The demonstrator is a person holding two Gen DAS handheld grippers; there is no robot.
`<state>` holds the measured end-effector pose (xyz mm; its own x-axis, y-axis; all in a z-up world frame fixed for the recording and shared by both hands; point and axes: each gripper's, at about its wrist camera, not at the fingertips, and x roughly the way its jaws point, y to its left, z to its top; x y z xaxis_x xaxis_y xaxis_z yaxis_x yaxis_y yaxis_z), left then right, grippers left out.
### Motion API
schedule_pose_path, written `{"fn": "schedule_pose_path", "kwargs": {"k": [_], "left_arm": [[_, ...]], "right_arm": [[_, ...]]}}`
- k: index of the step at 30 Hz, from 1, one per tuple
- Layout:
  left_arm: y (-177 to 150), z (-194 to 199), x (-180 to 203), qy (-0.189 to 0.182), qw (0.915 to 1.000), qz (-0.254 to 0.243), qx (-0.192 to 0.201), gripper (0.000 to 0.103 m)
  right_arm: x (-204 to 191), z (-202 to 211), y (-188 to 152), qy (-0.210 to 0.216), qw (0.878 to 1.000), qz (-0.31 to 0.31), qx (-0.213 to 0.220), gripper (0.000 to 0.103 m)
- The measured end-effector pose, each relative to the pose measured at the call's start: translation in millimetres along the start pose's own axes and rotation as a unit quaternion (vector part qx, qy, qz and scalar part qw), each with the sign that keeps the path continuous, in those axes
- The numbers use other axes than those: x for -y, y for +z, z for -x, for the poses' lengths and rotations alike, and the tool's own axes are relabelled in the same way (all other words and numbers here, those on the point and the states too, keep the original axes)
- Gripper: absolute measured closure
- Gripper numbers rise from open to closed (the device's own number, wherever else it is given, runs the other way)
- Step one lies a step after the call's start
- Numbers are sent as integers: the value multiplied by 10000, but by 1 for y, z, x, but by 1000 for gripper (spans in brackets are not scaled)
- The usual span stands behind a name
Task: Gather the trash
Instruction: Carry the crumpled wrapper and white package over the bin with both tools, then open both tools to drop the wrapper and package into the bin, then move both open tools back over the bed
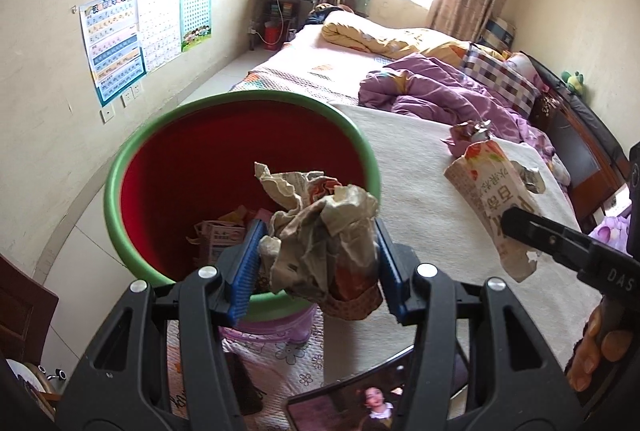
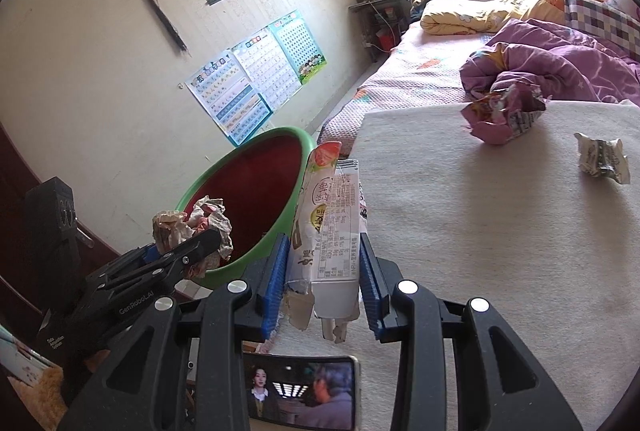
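My left gripper (image 1: pixel 316 255) is shut on a crumpled wad of paper wrapper (image 1: pixel 320 231), held over the near rim of a red bin with a green rim (image 1: pixel 120 167); the same wad (image 2: pixel 196 227) and bin (image 2: pixel 240 155) show at the left of the right wrist view. Some flat packaging lies at the bin's bottom (image 1: pixel 222 237). My right gripper (image 2: pixel 324 271) is shut on a long white snack wrapper (image 2: pixel 328 215), held upright beside the bin's right edge; that wrapper (image 1: pixel 488 203) juts up at the right of the left wrist view. A pink crumpled wrapper (image 2: pixel 504 111) and a small white crumpled one (image 2: pixel 602 157) lie on the cream blanket (image 2: pixel 480 231).
The bed carries a purple quilt (image 1: pixel 432 91), a yellow quilt (image 1: pixel 384 35) and a checked pillow (image 1: pixel 500 75). A phone playing video (image 2: pixel 300 391) lies at the near edge. Posters hang on the left wall (image 1: pixel 120 43). A small desk (image 1: pixel 280 15) stands under the window.
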<state>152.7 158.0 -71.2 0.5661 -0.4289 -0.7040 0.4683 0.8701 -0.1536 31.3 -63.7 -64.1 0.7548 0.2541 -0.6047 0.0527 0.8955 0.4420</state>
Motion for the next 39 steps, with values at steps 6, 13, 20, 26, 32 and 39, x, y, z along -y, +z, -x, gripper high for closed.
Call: {"fn": "schedule_pose_path", "kwargs": {"k": [6, 13, 20, 26, 32, 39], "left_arm": [[8, 0, -14, 55, 9999, 71, 90, 52], [18, -8, -33, 289, 9994, 156, 109, 52], [23, -17, -50, 504, 9983, 293, 72, 52], [22, -19, -61, 784, 9960, 423, 61, 41], [19, -17, -65, 1028, 9933, 518, 87, 29], [17, -14, -47, 985, 9939, 473, 142, 27]], "right_arm": [[-18, -11, 9, 117, 9998, 145, -22, 70], [-42, -34, 25, 360, 9986, 372, -110, 70], [-73, -68, 40, 517, 9953, 776, -263, 69], [-89, -85, 52, 660, 9924, 989, -308, 66], [-76, -78, 57, 700, 9940, 825, -182, 49], [11, -45, 56, -193, 9994, 267, 105, 42]]}}
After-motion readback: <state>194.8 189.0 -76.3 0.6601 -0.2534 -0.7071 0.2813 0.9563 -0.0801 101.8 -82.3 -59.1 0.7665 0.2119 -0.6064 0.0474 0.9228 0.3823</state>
